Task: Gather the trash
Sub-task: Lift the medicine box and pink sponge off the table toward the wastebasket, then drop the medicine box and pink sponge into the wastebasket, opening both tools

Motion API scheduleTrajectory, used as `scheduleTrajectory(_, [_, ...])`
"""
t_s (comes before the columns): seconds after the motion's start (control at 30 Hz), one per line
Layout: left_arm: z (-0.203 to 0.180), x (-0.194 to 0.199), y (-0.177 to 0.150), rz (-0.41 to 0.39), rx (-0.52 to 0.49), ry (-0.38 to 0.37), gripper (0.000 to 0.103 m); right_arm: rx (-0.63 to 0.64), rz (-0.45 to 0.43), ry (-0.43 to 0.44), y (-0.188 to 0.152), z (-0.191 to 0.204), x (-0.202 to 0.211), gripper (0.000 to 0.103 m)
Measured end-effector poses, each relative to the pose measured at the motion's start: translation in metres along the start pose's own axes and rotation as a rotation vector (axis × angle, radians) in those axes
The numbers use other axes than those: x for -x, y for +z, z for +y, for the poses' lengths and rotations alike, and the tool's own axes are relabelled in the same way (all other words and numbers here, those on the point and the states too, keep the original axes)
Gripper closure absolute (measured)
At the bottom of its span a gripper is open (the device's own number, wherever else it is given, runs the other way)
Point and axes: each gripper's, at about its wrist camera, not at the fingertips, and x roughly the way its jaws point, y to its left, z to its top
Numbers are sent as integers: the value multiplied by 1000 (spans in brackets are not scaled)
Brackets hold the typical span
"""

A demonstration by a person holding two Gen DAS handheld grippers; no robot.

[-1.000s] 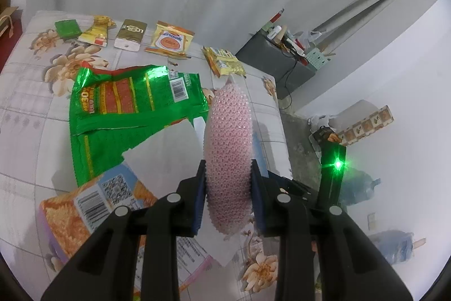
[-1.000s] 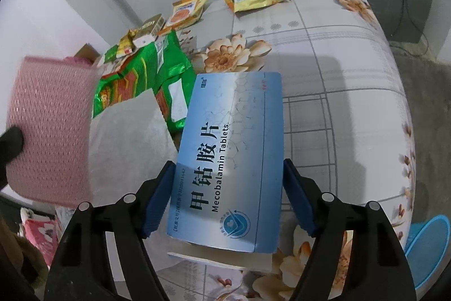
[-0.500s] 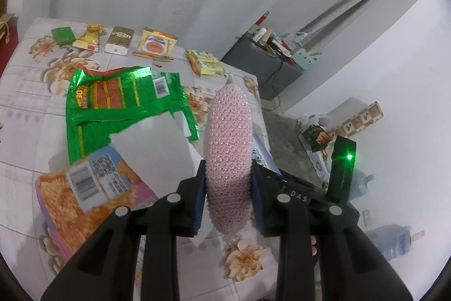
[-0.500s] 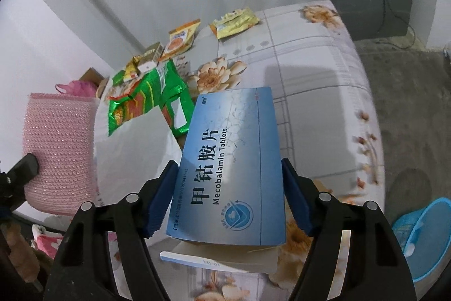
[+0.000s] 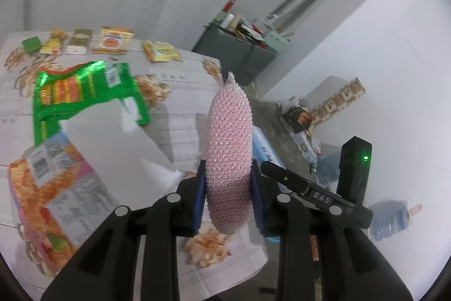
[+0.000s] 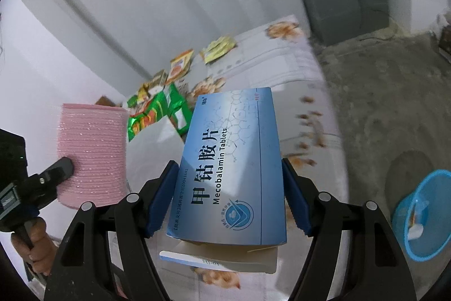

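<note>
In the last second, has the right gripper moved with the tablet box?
Yes. The right gripper, shut on the blue tablet box, has pulled back from the table: the yellow packet looks farther off and a blue basin shows.

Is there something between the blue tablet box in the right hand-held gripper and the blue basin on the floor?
Nothing visible. The blue cardboard tablet box is held above the table's edge; only bare grey floor lies before the blue plastic basin.
</note>
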Motion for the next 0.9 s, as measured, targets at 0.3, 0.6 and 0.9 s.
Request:
scheduleTrajectory(0.3, [-99, -77, -26, 171, -160, -105, 75, -186, -136, -109, -40, -96, 97, 35])
scheduleTrajectory(0.6, [-202, -207, -88, 456, -292, -149, 75, -557, -209, -205, -113, -242, 155, 35])
scheduleTrajectory(0.9, [-287, -325, -150, 569, -435, -147, 71, -836, -286, -236, -144, -352, 148, 30])
